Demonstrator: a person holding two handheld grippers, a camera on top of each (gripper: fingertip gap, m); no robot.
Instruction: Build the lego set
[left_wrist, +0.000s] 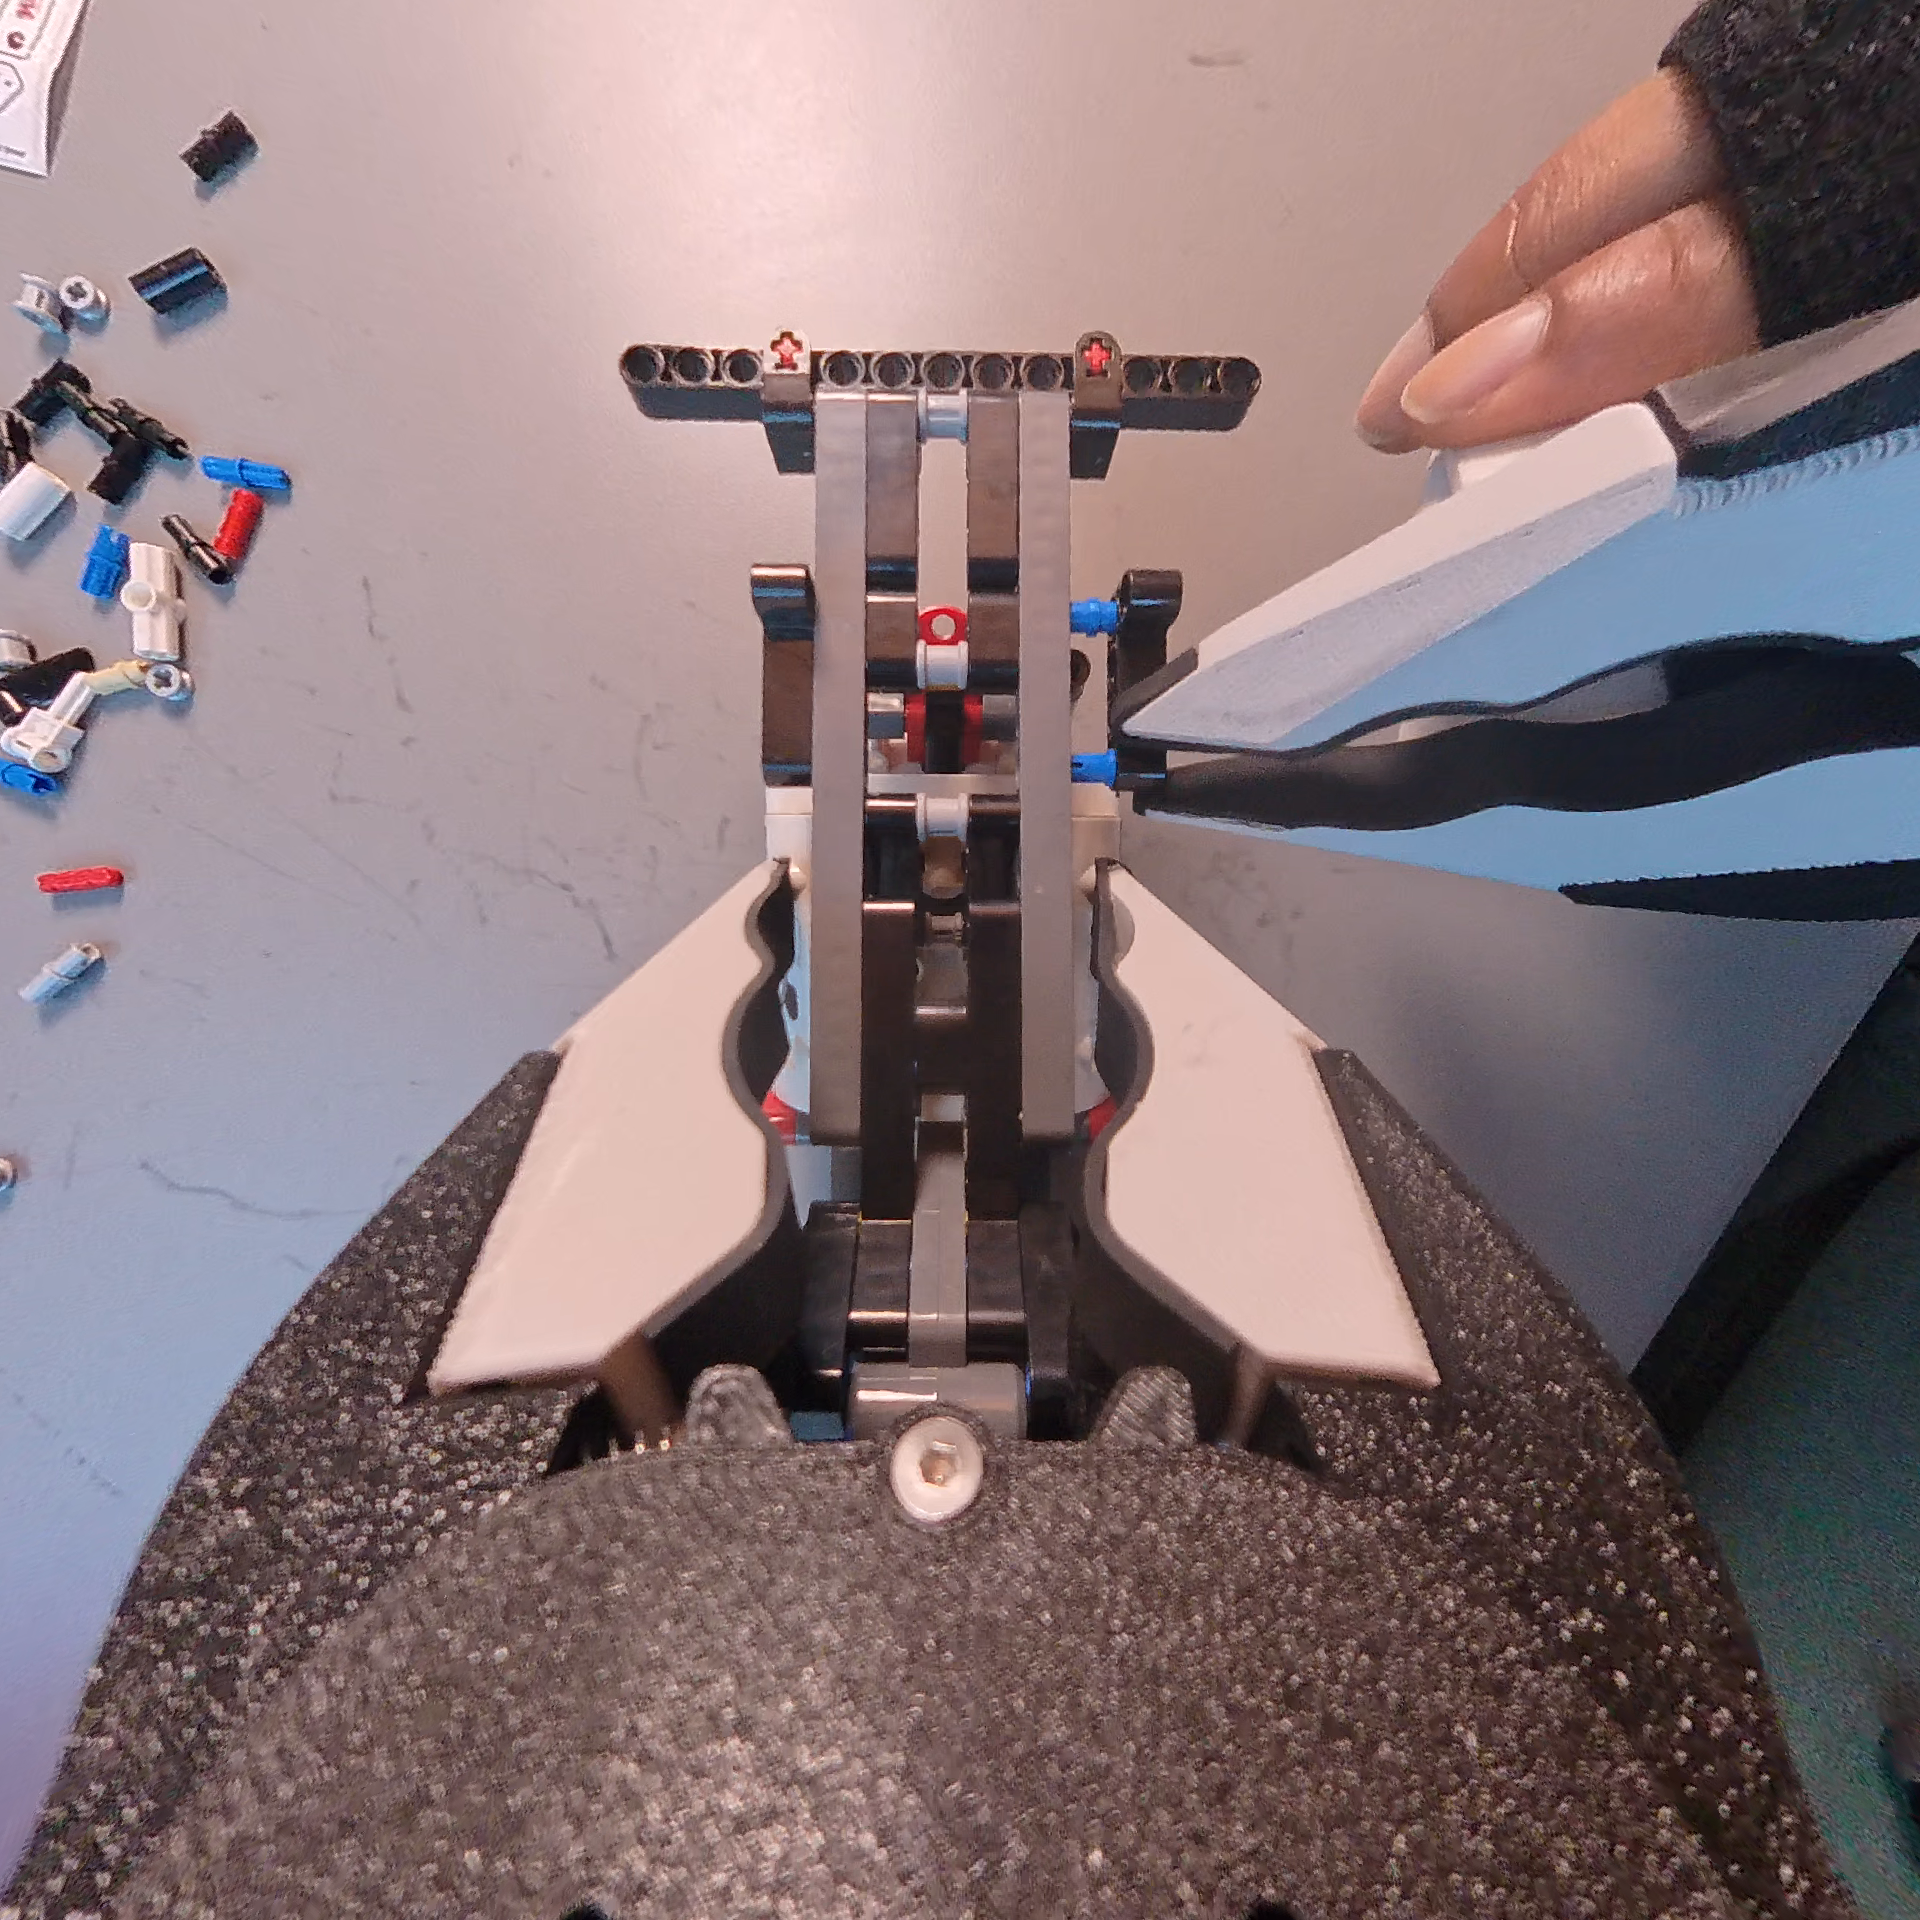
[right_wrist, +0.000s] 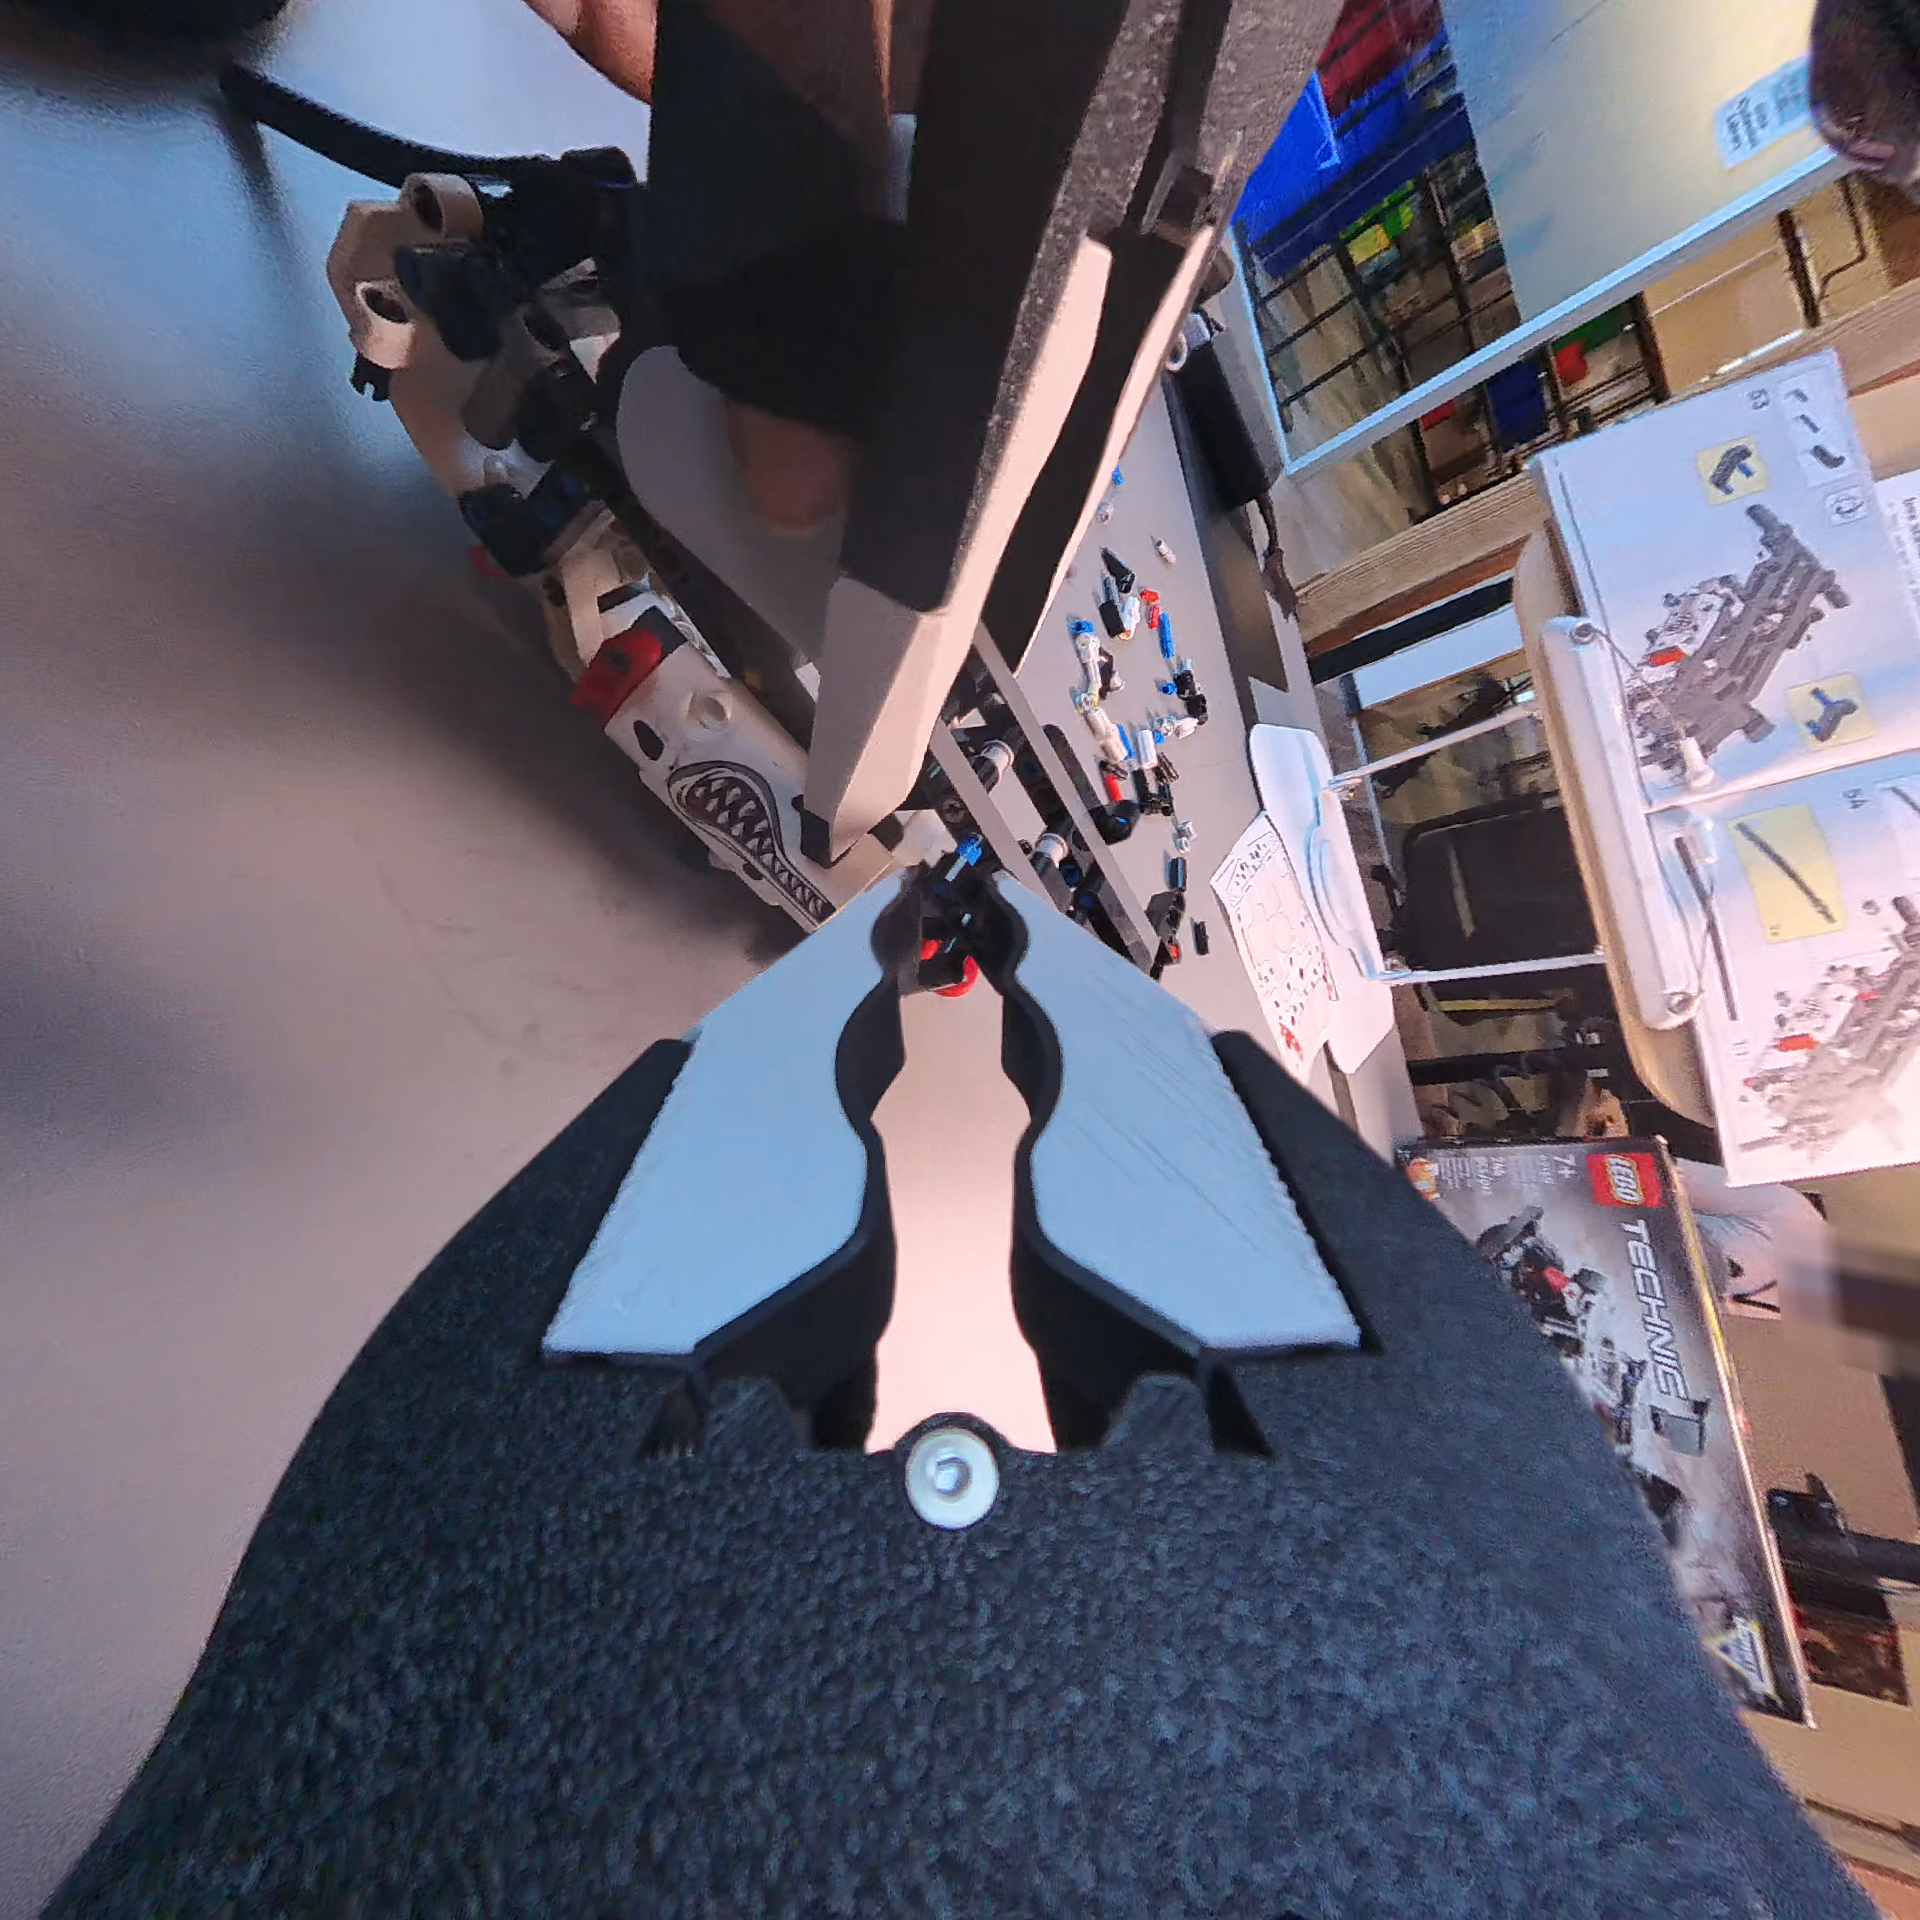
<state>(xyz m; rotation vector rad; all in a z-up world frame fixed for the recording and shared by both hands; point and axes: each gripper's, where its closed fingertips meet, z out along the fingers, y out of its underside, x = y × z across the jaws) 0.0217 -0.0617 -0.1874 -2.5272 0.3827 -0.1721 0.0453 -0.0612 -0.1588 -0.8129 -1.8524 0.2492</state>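
Observation:
My left gripper is shut on the lego model, a long frame of grey and black beams with a white body and a black cross beam at its far end. My right gripper comes in from the right, shut on a small black connector with blue pins at the model's right side. In the right wrist view my right gripper pinches that black piece at its tips, against the model, which has a shark-teeth sticker. The left gripper clamps the model from above.
Several loose small parts lie on the grey table at the left, with a sticker sheet at the far left corner. A hand rests on the right gripper. The instruction booklet on a stand and the set's box stand beyond the table. Left tips to right tips: about 4 centimetres.

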